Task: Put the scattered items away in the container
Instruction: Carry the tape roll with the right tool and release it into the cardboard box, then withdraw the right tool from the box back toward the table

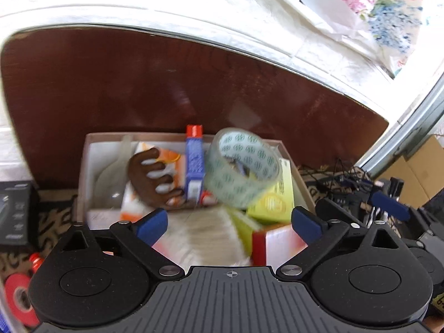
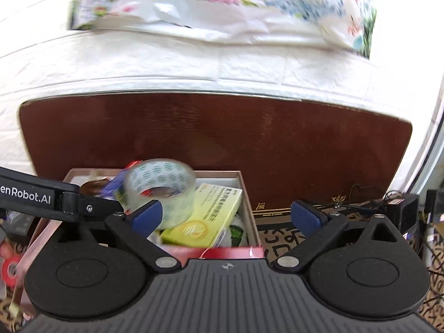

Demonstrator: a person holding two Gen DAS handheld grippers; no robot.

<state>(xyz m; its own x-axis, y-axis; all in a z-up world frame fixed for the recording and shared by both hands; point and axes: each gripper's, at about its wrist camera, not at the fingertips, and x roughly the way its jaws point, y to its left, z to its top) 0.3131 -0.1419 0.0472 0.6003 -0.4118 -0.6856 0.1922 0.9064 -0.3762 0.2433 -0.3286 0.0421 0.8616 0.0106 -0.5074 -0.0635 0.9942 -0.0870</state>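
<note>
A clear tape roll (image 1: 242, 168) with green print sits tilted on top of the items in the cardboard box (image 1: 83, 166); it also shows in the right wrist view (image 2: 162, 191). The box holds a brown toe separator (image 1: 152, 177), a blue tube (image 1: 194, 161), a yellow-green carton (image 1: 273, 199) and a red and white carton (image 1: 277, 242). My left gripper (image 1: 229, 222) is open and empty above the near part of the box. My right gripper (image 2: 226, 217) is open and empty over the box's right rim (image 2: 247, 194). The left gripper's arm (image 2: 55, 198) shows at the left.
A red tape roll (image 1: 16, 297) and a small red cap (image 1: 36, 260) lie on the patterned mat left of the box. A black box (image 1: 15, 213) stands at far left. A dark wooden bed board (image 1: 194, 83) rises behind. Cables and black devices (image 1: 360, 194) lie right.
</note>
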